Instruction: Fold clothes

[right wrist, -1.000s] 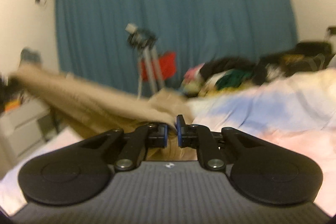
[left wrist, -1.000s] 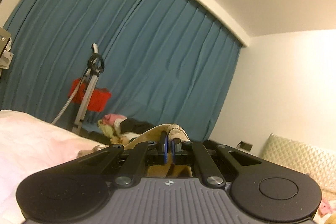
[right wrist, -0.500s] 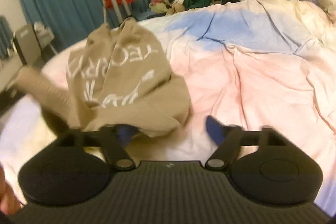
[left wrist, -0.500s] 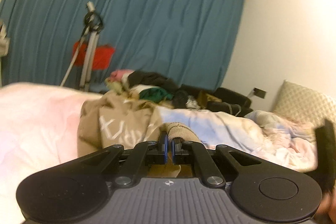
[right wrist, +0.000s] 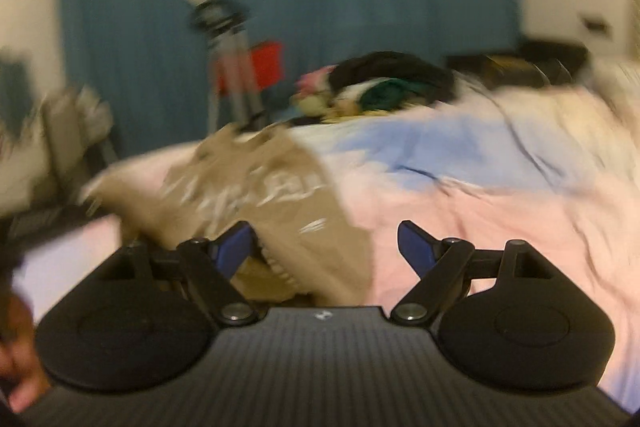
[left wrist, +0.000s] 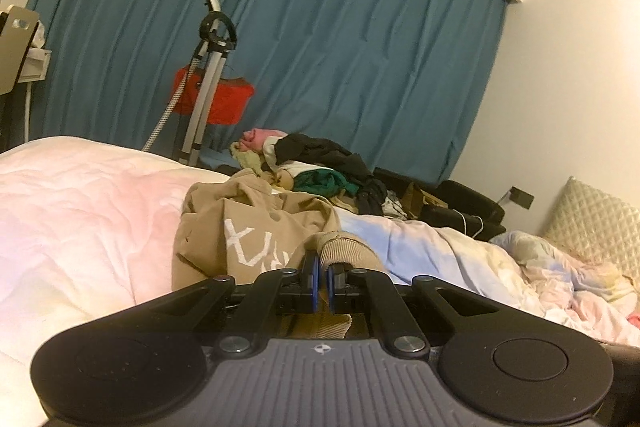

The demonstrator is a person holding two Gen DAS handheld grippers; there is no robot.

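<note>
A tan sweatshirt (left wrist: pixel 256 227) with white lettering lies crumpled on the pink and blue duvet (left wrist: pixel 80 211). My left gripper (left wrist: pixel 320 281) is shut on the sweatshirt's ribbed cuff (left wrist: pixel 348 247), low over the bed. In the blurred right wrist view the same sweatshirt (right wrist: pixel 280 195) lies spread on the duvet (right wrist: pixel 460 211). My right gripper (right wrist: pixel 326 247) is open and empty, just above the sweatshirt's near edge.
A pile of dark, green and pink clothes (left wrist: pixel 320 163) lies at the far side of the bed. A tripod (left wrist: pixel 204 75) with a red bag (left wrist: pixel 216 99) stands before the blue curtain. A quilted pillow (left wrist: pixel 596 223) is at the right.
My right gripper opened and let go of the sweatshirt, which dropped onto the duvet. My left gripper came down toward the bed, still shut on the cuff.
</note>
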